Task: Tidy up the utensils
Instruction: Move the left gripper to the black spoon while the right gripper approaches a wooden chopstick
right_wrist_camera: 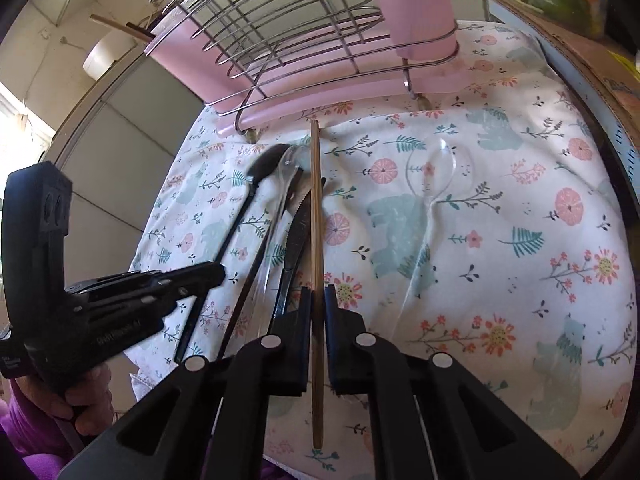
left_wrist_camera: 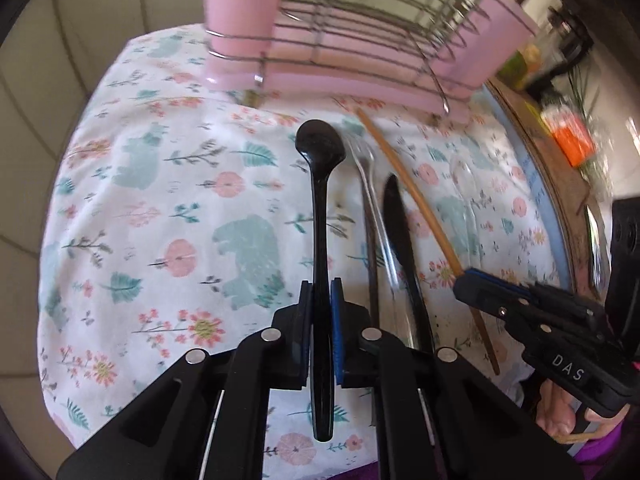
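Your left gripper (left_wrist_camera: 321, 312) fingers clamp the black spoon (left_wrist_camera: 320, 216) and your right gripper (right_wrist_camera: 318, 316) fingers clamp the chopstick (right_wrist_camera: 316, 216), both running lengthwise up-frame toward the rack (right_wrist_camera: 288, 32) at top.

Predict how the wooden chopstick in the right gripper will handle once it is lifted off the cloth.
The wooden chopstick looks thin and straight, so probably stiff and light. The right gripper pinches it well below the middle, so the long front end may dip or pivot. Being slim, it could slip between the pads.
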The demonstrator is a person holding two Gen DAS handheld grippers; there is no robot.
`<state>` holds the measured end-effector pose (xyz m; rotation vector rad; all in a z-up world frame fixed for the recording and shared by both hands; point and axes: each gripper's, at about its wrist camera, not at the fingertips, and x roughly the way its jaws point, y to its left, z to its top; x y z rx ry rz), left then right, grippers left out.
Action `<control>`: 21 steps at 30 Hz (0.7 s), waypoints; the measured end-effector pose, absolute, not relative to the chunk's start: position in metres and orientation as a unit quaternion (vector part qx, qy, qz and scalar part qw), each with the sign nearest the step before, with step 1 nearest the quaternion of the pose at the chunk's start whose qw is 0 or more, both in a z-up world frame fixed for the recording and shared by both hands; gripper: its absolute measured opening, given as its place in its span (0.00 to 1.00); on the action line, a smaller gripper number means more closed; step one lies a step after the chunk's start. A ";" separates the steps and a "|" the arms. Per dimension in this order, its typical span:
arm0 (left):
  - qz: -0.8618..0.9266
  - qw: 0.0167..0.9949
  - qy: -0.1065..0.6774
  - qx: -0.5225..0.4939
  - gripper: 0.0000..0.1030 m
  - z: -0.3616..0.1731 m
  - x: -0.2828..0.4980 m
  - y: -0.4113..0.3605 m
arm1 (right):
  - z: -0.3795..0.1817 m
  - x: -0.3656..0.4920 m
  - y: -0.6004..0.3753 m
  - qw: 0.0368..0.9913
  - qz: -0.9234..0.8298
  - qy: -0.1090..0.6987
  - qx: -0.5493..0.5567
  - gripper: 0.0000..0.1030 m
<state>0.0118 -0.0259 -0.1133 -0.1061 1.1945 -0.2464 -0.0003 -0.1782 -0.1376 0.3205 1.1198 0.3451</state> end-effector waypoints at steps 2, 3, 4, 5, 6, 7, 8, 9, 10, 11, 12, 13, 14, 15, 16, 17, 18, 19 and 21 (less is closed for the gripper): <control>-0.099 0.825 0.553 -0.065 0.08 -0.110 0.010 -0.017 | -0.137 -0.003 -0.179 0.823 0.153 0.526 0.150 0.06; -0.095 0.825 0.554 -0.068 0.08 -0.111 0.012 -0.011 | -0.138 -0.004 -0.179 0.825 0.145 0.525 0.149 0.06; -0.093 0.823 0.556 -0.071 0.08 -0.114 0.012 -0.010 | -0.139 -0.004 -0.179 0.826 0.140 0.526 0.149 0.06; -0.093 0.821 0.557 -0.079 0.08 -0.117 0.013 -0.009 | -0.140 -0.004 -0.179 0.826 0.134 0.525 0.152 0.06; -0.094 0.820 0.559 -0.084 0.08 -0.121 0.015 -0.010 | -0.142 -0.003 -0.179 0.826 0.129 0.526 0.154 0.06; -0.092 0.817 0.563 -0.083 0.08 -0.124 0.016 -0.010 | -0.145 -0.003 -0.178 0.824 0.128 0.531 0.153 0.06; -0.091 0.814 0.568 -0.084 0.08 -0.128 0.018 -0.012 | -0.147 -0.002 -0.178 0.820 0.127 0.537 0.152 0.06; -0.092 0.811 0.571 -0.086 0.08 -0.130 0.018 -0.011 | -0.149 -0.001 -0.177 0.817 0.128 0.540 0.154 0.06; -0.092 0.811 0.570 -0.088 0.08 -0.130 0.017 -0.010 | -0.151 0.000 -0.177 0.812 0.131 0.547 0.155 0.06; -0.097 0.809 0.573 -0.091 0.09 -0.129 0.018 -0.009 | -0.152 0.001 -0.177 0.809 0.136 0.550 0.158 0.07; -0.104 0.804 0.578 -0.094 0.10 -0.128 0.019 -0.008 | -0.153 0.001 -0.177 0.807 0.138 0.552 0.159 0.08; -0.109 0.799 0.583 -0.096 0.13 -0.127 0.020 -0.006 | -0.153 0.001 -0.178 0.804 0.144 0.554 0.160 0.10; -0.113 0.798 0.584 -0.096 0.16 -0.125 0.020 -0.003 | -0.153 0.001 -0.178 0.801 0.153 0.556 0.163 0.16; -0.116 0.799 0.583 -0.092 0.17 -0.123 0.019 -0.001 | -0.152 0.001 -0.178 0.797 0.163 0.558 0.164 0.23; -0.119 0.802 0.580 -0.085 0.17 -0.119 0.018 0.002 | -0.150 0.001 -0.179 0.796 0.169 0.558 0.162 0.25; -0.123 0.804 0.576 -0.078 0.17 -0.114 0.016 0.006 | -0.148 0.001 -0.178 0.798 0.171 0.557 0.155 0.26; -0.126 0.807 0.573 -0.071 0.17 -0.111 0.016 0.008 | -0.145 0.002 -0.179 0.800 0.170 0.556 0.146 0.26; -0.126 0.809 0.570 -0.067 0.17 -0.108 0.015 0.011 | -0.142 0.003 -0.181 0.803 0.169 0.555 0.139 0.26; -0.128 0.814 0.563 -0.069 0.17 -0.101 0.019 0.018 | -0.135 0.007 -0.185 0.811 0.168 0.543 0.137 0.26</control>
